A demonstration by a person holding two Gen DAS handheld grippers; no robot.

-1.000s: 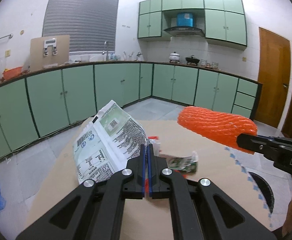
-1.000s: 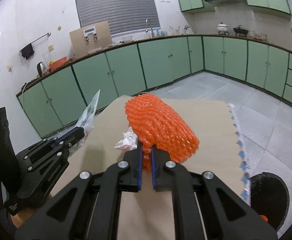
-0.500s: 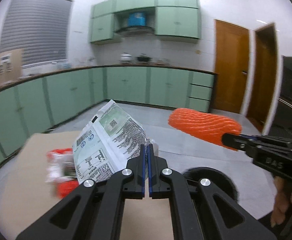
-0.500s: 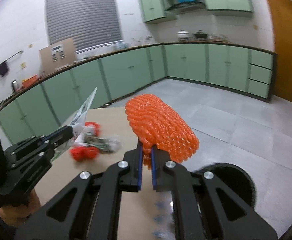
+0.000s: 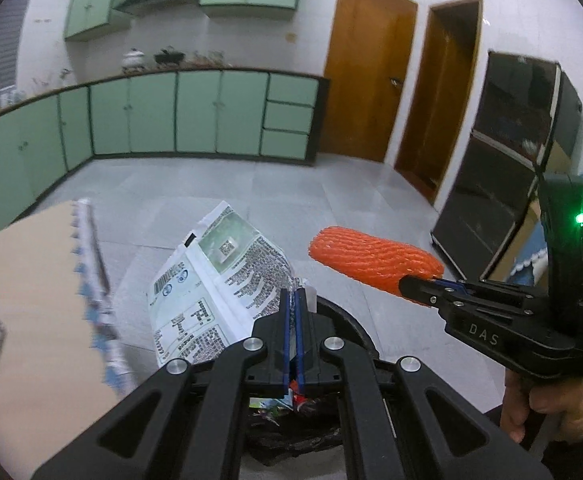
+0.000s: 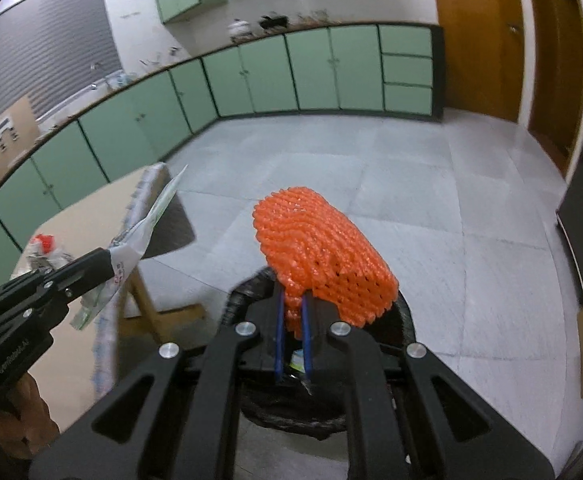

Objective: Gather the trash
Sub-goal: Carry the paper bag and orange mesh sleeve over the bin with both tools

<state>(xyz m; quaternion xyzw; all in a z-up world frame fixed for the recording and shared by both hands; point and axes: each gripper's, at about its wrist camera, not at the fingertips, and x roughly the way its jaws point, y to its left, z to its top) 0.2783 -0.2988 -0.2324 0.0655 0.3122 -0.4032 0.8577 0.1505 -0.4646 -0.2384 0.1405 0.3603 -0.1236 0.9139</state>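
My left gripper point(image 5: 293, 300) is shut on a white printed wrapper point(image 5: 211, 284) and holds it in the air over a black-lined trash bin point(image 5: 347, 332) on the floor. My right gripper point(image 6: 292, 304) is shut on an orange foam net sleeve point(image 6: 319, 256) and holds it above the same bin point(image 6: 405, 320). The sleeve point(image 5: 371, 260) and the right gripper point(image 5: 419, 286) show at the right of the left wrist view. The wrapper point(image 6: 147, 228) and the left gripper point(image 6: 107, 266) show at the left of the right wrist view. Some trash lies inside the bin.
The brown table point(image 5: 23, 280) with a blue-and-white fringed edge is to the left; crumpled red and white trash point(image 6: 41, 250) lies on it. Green cabinets point(image 6: 251, 72) line the far walls. Wooden doors point(image 5: 367, 72) and a dark glass cabinet point(image 5: 507, 160) stand to the right.
Both grippers have swung right, off the table and over the bin on the floor, each keeping its hold. The table with its leftover trash has slid to the left.
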